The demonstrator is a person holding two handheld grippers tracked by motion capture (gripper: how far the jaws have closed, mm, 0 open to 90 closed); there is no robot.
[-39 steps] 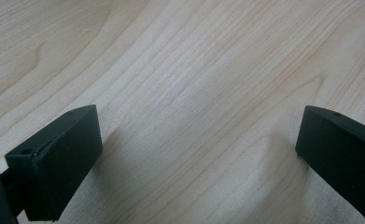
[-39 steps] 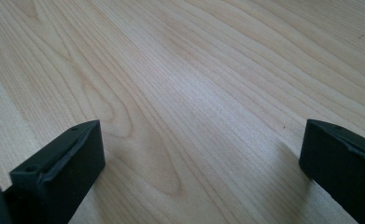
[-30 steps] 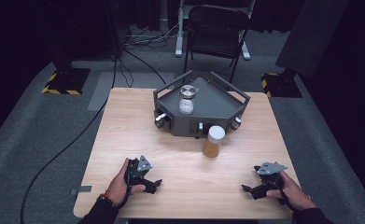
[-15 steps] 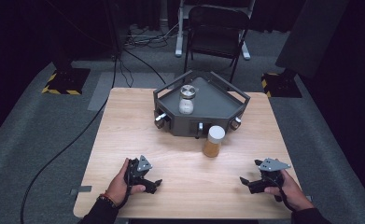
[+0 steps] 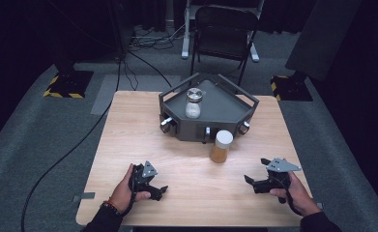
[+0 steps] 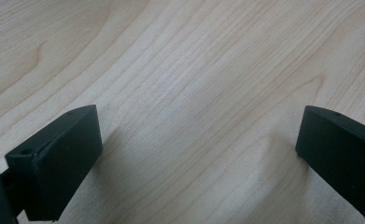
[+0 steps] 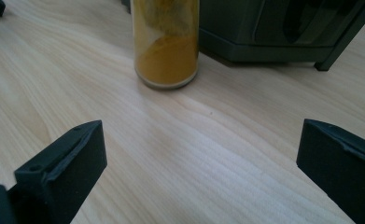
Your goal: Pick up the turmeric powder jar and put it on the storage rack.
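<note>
Standing just near of the grey tray (image 5: 235,104), the spice jar (image 7: 166,44) is being faced by the right gripper (image 7: 199,158), jaws wide and empty; a level, centred approach is advised.

My wooden table (image 5: 128,135) stands on grey carpet (image 5: 41,140) in a dark room, with black all around behind it. Beyond the table's far edge stands a black folding chair (image 5: 224,29). Left of the table sits a stand base with yellow-black hazard stripes (image 5: 68,83), and another (image 5: 289,87) sits to its right. A black cable (image 5: 70,150) runs across the carpet past the table's left side.
</note>
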